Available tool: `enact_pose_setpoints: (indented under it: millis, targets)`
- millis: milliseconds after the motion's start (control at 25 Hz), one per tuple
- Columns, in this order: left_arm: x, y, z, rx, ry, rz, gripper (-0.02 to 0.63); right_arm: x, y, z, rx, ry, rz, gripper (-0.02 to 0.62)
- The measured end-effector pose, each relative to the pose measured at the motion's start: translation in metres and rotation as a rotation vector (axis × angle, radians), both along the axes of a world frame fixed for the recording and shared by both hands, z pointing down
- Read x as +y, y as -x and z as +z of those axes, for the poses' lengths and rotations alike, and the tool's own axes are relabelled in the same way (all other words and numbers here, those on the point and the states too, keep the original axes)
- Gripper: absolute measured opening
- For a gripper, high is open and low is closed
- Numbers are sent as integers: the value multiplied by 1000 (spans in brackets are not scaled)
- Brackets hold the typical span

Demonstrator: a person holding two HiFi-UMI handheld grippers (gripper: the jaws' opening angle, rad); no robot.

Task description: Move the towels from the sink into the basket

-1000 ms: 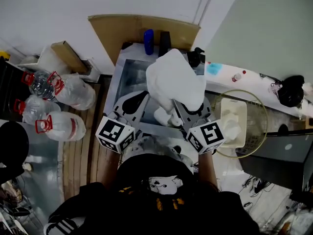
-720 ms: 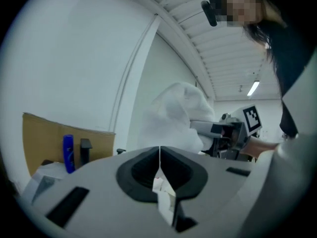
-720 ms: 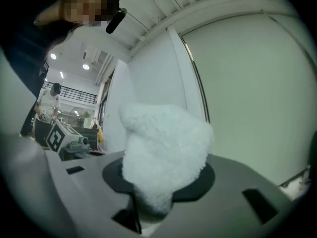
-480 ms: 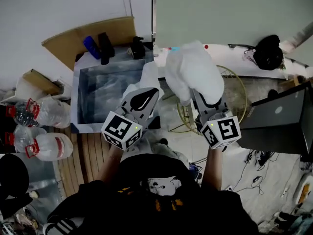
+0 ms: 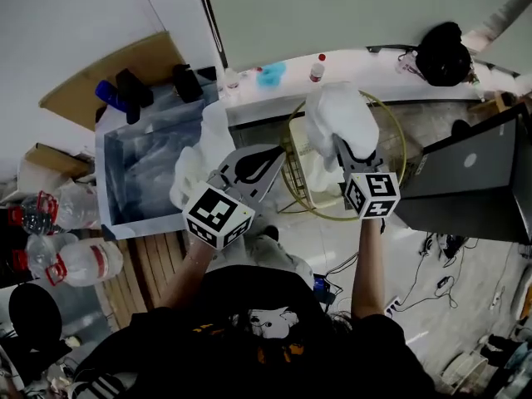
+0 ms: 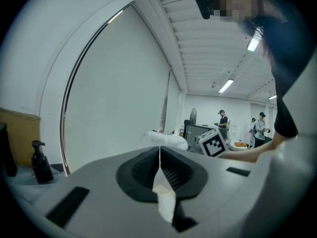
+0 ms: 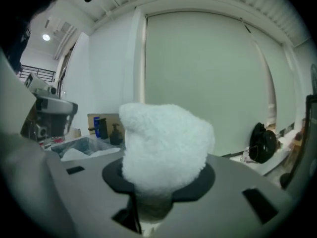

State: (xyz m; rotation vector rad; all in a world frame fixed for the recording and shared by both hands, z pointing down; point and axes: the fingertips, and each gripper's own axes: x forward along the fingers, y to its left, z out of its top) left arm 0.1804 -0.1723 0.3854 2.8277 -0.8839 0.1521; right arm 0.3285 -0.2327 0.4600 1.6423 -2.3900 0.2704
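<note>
Right claw [image 5: 345,146], arm extended forward, was clamped on a fluffy white towel [image 5: 337,115] over the basket [image 5: 293,169]. Left claw [image 5: 274,152], roughly level, was pinched shut on a second towel [image 5: 199,152] beside the sink [image 5: 141,220].

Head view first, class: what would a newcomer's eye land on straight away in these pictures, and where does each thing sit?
A fluffy white towel bulges from the right claw, held above the round wire basket. The left claw is shut on a thin fold of white cloth, between the steel sink at the left and the basket.
</note>
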Motion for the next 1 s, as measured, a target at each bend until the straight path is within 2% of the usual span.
enact_pose_setpoints:
  millis: [120,280,480,640,760,880,1000]
  targets:
    - [-10,-14,7,-16,7,6,12,-24,-17,56,40,90,9,147]
    - [-26,-22,14,-33,16,-13,12,-48,-24,143,128,256,-31,150]
    - [-40,-25,22,-50,32,-34,12,-50,-27,248,246,493,-94,160]
    - [-45,-24,33,-73,56,-43,12,-47,-31,300,286,625,-86,200]
    - [-46,-20,40,-85,73,-44,12,-49,-31,313,275,658,-61,276]
    - [-47,-15,41,-85,76,-45,12,-55,-30,298,201,628,-12,290]
    - [-46,-11,37,-75,72,-44,12,-60,-28,267,128,551,26,288]
